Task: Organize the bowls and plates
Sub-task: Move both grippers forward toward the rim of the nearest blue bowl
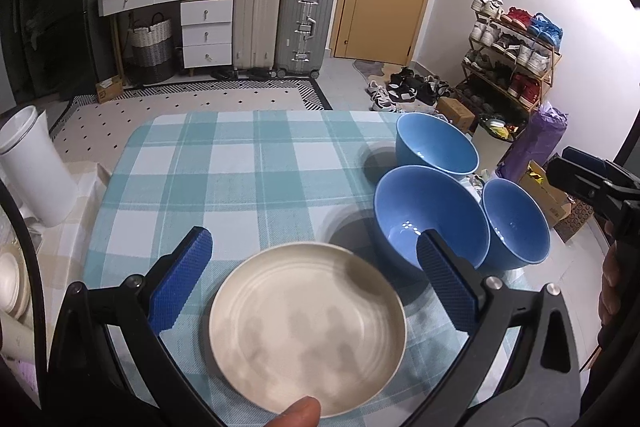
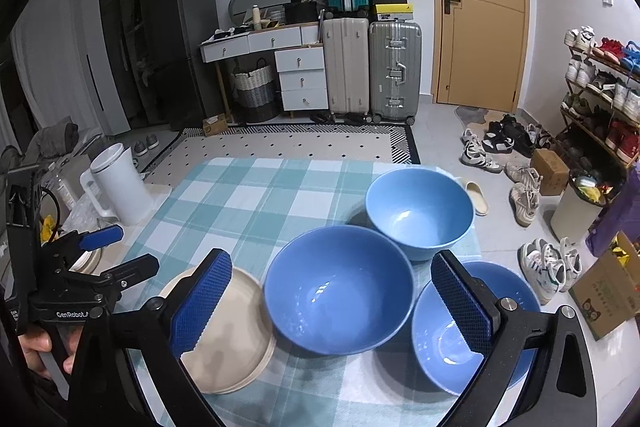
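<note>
On the checked tablecloth [image 1: 248,163] right in front of my left gripper [image 1: 316,267] sits a cream plate [image 1: 308,331], a shallow round dish with faint rings across its floor and a low raised rim. My left gripper stands wide, its blue pads either side of the plate and gripping nothing; a fingertip [image 1: 298,413] shows at the plate's near edge. From the right wrist view the plate [image 2: 228,331] looks like it may be more than one stacked, since I see layered edges at its rim, but I cannot be sure.

To the right of it are three blue bowls: a middle bowl [image 2: 338,287] just beside the plate, a far bowl [image 2: 420,211] behind it, and a near bowl [image 2: 472,331] under my right gripper [image 2: 334,295]. That gripper is also spread wide and empty.

I judge the plate stiff, smooth and fairly light, possibly brittle if dropped. A flat dish gives nothing to pinch from above, so I would take it at the rim, one pad under the lip and one over, and squeeze firmly because the glaze-like surface may slip. The bowls look deeper and heavier; I would grip their walls at the rim.
</note>
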The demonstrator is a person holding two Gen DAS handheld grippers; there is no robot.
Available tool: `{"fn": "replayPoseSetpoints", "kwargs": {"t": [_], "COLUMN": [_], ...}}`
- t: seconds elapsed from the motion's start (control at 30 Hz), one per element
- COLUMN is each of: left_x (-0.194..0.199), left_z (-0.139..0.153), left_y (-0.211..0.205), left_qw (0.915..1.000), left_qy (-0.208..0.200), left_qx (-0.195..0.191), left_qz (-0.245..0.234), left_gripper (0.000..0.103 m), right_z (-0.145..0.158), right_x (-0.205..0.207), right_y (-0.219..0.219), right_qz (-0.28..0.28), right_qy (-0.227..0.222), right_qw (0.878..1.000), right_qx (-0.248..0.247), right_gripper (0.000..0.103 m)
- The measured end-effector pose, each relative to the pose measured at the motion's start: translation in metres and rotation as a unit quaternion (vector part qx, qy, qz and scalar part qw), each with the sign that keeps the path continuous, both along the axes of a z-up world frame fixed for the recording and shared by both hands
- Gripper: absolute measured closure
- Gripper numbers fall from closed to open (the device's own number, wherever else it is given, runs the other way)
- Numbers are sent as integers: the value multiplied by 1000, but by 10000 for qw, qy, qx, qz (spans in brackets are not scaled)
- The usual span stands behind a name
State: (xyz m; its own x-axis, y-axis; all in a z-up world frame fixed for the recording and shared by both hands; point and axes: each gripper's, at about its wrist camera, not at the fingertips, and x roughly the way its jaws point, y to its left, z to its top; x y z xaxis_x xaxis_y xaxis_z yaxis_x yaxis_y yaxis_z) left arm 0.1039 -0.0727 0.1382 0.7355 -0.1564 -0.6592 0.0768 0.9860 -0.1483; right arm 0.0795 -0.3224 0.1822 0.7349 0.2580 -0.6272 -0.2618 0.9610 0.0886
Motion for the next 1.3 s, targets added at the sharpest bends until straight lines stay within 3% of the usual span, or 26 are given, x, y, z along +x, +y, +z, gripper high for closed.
{"fn": "replayPoseSetpoints", "kwargs": {"t": [0.8,1.3], "left_x": [64,108], "left_z": [14,6], "left_y": [-46,-84], "left_qw": [9994,9983], "left_qy": [-20,144], "left_qx": [127,137], "left_qz": [-330,-542], "left_gripper": [1,1], "right_z": [21,16], "right_x": [37,69], "right_y": [-46,-88], "right_qz": [-339,-623], "right_qy": [-122,-5], "right_qw": [9993,9979], "right_qx": [-121,-184], "right_gripper": [1,1]}}
